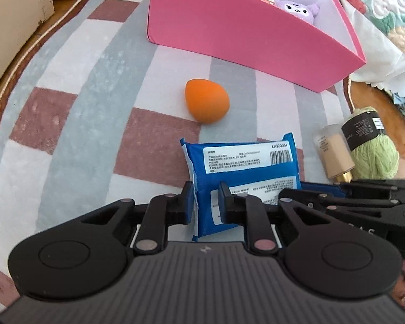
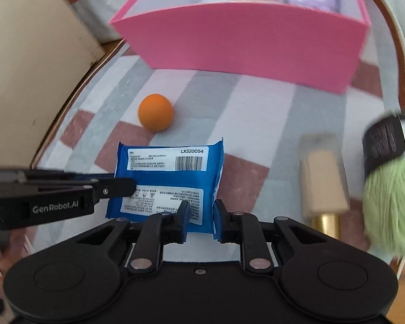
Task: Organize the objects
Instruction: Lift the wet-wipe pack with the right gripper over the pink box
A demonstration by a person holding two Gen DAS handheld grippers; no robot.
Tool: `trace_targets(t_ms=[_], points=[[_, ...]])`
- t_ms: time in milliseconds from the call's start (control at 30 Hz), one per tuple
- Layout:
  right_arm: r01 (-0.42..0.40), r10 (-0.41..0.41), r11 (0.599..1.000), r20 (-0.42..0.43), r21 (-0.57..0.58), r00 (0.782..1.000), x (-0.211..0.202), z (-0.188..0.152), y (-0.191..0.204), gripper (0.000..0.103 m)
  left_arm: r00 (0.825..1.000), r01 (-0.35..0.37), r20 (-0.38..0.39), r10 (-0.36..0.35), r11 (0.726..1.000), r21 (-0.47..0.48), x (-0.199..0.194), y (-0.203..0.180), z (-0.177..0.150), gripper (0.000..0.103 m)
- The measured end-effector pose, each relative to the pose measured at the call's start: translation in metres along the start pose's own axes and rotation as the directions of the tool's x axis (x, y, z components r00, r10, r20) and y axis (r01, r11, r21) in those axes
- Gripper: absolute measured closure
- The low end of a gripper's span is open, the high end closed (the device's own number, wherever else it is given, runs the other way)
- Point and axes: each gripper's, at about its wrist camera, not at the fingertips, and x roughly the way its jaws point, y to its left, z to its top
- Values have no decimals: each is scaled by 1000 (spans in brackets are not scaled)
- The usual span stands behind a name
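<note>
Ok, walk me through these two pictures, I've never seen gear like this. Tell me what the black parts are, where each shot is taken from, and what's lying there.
No robot here: a person holds a hand-held gripper in each hand, with a fisheye camera on each looking along its fingers. One picture looks along the left hand-held gripper, the other along the right hand-held gripper. Both are shut on the same blue wipes pack, one at each side. On the striped rug lie an orange makeup sponge, a beige foundation bottle and green yarn. Behind stands a pink box holding a purple plush toy.
</note>
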Motion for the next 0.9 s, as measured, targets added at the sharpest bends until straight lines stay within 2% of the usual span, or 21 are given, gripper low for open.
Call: trace_targets(t_ms=[67,167,233,400,500,667,800,900], points=[[20,-20,1000,5,9,1000,0,-3,-1,70,1000,-7,-1,7,1000,-14,1,-1,2,85],[6,-7,1000,31,25,999,3,-8,-3,69,999,-37,4,37,999,-14,3,-6,5,81],[-14,11,998,48,54,999,2,-10,-6,67,999,-51,14,52,999,-19,6,-7,6,74],[12,-12,1000,89,1,996,3,-16,3,65,998,-62,16,64,993,-104,8,-7,7,71],[25,-27,999,108,22,994,3,-19,6,65,998,-65,15,67,989,-134,8,-9,7,70],[47,-50,998,93,41,994,5,-15,9,65,997,-27,69,33,996,-86,7,-7,-6,73],[58,-60,998,85,33,995,4,-16,15,64,994,26,108,-23,999,-30,5,2,-11,75],[62,-63,998,70,13,996,3,-18,18,61,995,41,89,-39,999,-26,4,2,-12,75]])
